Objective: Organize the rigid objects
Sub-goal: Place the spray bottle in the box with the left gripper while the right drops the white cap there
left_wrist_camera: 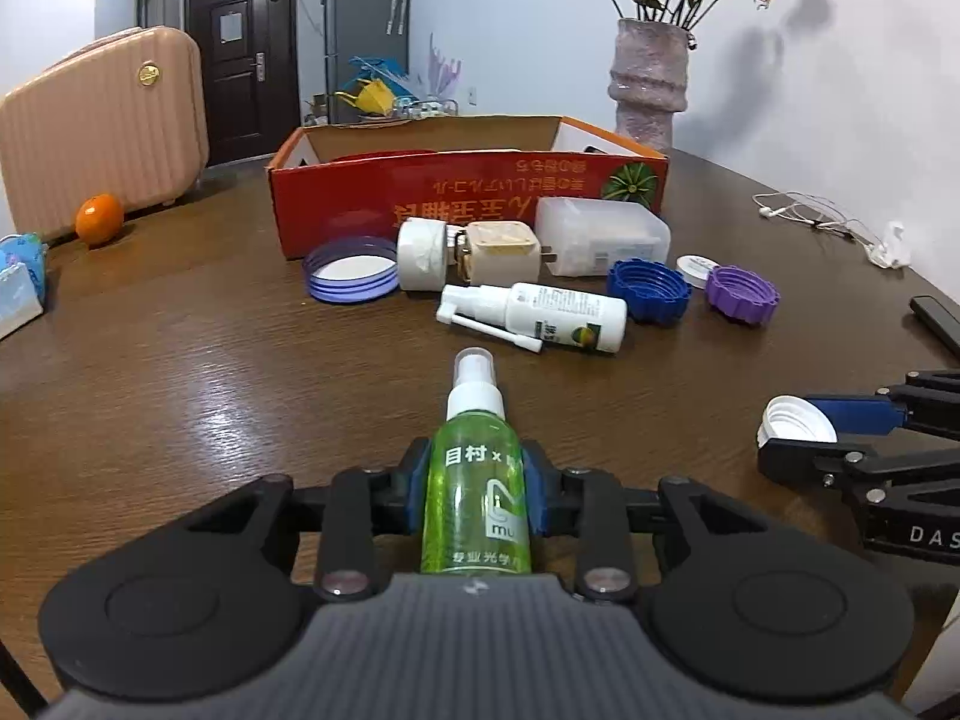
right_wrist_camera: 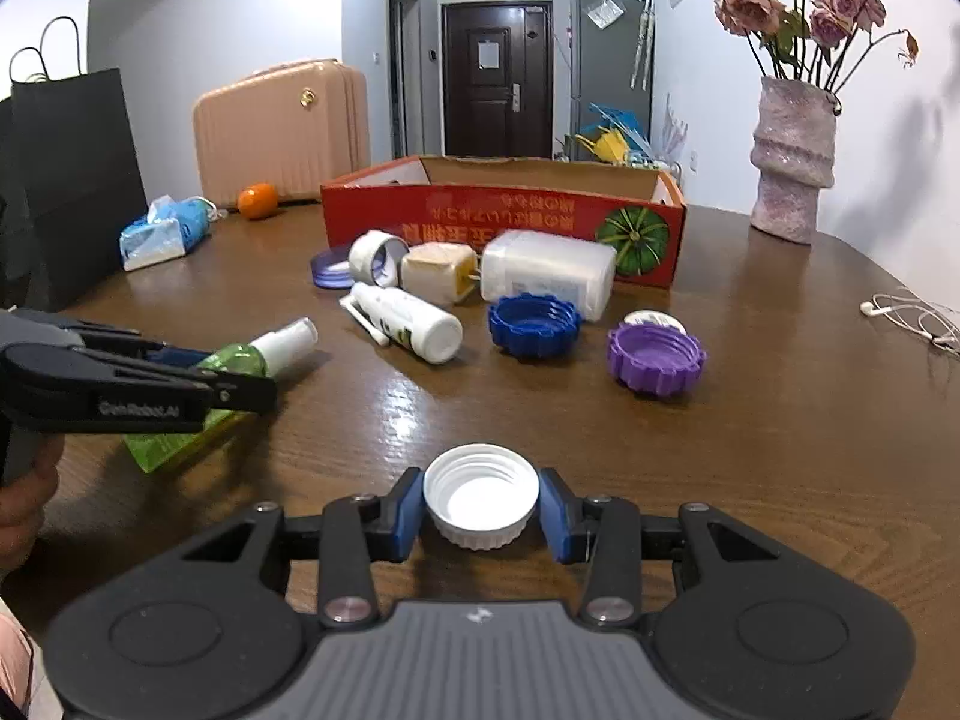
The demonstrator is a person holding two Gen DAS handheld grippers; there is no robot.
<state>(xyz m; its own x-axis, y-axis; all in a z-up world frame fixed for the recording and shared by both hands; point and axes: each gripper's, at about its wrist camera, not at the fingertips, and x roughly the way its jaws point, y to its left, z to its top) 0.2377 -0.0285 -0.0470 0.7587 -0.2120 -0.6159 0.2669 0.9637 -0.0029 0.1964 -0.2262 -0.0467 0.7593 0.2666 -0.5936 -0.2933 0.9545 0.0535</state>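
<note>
My left gripper (left_wrist_camera: 477, 489) is shut on a green spray bottle (left_wrist_camera: 477, 504) with a white pump top, held over the near part of the wooden table (left_wrist_camera: 210, 372); it also shows in the right wrist view (right_wrist_camera: 240, 360). My right gripper (right_wrist_camera: 480, 510) is shut on a white screw cap (right_wrist_camera: 480, 495), also seen in the left wrist view (left_wrist_camera: 795, 417). Farther back lie a white spray bottle (left_wrist_camera: 558, 315), a blue cap (left_wrist_camera: 648, 291), a purple cap (left_wrist_camera: 741, 294), a clear-blue lid (left_wrist_camera: 351, 270), a tape roll (left_wrist_camera: 423, 255), a beige plug (left_wrist_camera: 501, 252) and a white plastic box (left_wrist_camera: 600, 234).
An open red cardboard box (left_wrist_camera: 468, 186) stands behind the pile. A vase of dried roses (left_wrist_camera: 648, 78) is at the back right, earphones (left_wrist_camera: 822, 219) on the right. A pink suitcase (left_wrist_camera: 102, 126), an orange (left_wrist_camera: 99, 219) and a tissue pack (right_wrist_camera: 162, 234) are on the left.
</note>
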